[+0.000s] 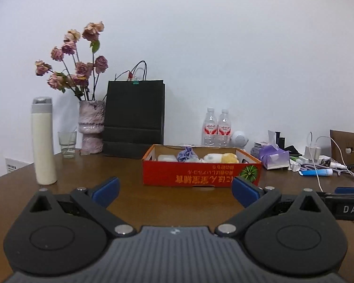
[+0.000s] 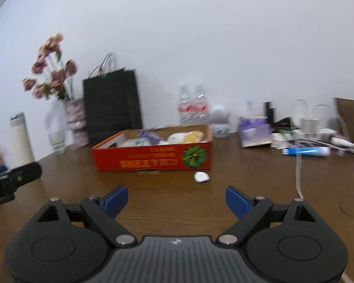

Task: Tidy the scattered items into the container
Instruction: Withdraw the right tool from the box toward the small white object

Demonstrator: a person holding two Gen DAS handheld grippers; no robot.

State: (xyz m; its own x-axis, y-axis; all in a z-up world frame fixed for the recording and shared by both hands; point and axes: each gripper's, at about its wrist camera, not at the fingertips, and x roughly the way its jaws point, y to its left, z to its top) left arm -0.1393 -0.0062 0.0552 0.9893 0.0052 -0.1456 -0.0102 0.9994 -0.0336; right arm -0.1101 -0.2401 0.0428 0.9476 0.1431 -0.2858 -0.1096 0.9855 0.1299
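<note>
A red cardboard box [image 1: 201, 173] sits on the brown table; it also shows in the right wrist view [image 2: 153, 156]. It holds a purple cloth [image 1: 187, 154], a white item and a yellow plush [image 1: 230, 158]. A small white object [image 2: 201, 177] lies on the table just in front of the box's right corner. My left gripper [image 1: 175, 192] is open and empty, facing the box. My right gripper [image 2: 177, 200] is open and empty, a little short of the white object. The other gripper shows at the left edge of the right wrist view [image 2: 11, 179].
A white bottle [image 1: 43, 141], a glass [image 1: 67, 144], a vase of roses [image 1: 92, 127] and a black paper bag [image 1: 134, 120] stand at the back left. Two water bottles [image 1: 216, 127], a purple tissue pack [image 1: 273, 156], a blue tube [image 1: 317, 172] and cables lie at the right.
</note>
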